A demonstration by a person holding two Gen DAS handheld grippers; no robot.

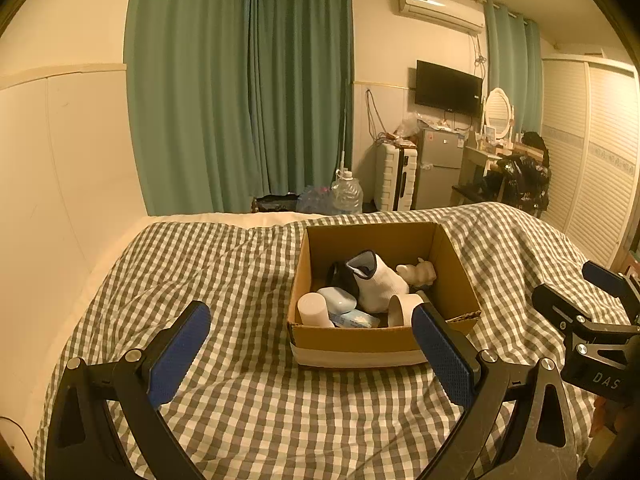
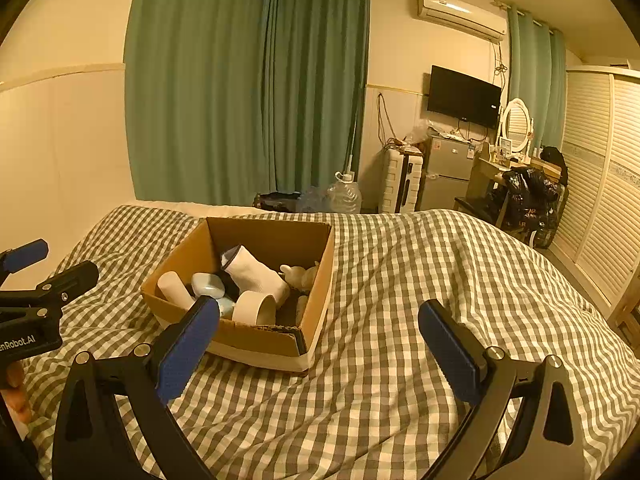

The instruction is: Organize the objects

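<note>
1. 2 tools hover over the bed point(image 1: 240, 400): left tool point(image 1: 312, 354) and right tool point(image 2: 320, 348), both spread wide, holding nothing.
2. Sorting looks near done or not begun; next calls for picking a target.
3. Cardboard box point(image 1: 352, 340) sits ahead, holding a sock point(image 1: 384, 284), a tape roll point(image 2: 256, 308) and a white tube point(image 1: 314, 310).

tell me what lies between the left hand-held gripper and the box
Only checked bedspread: the left wrist view shows nothing else between the left hand-held gripper and the cardboard box.

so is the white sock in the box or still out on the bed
In the box. The white sock lies inside the cardboard box, resting on other items; none lies on the checked bedspread.
</note>
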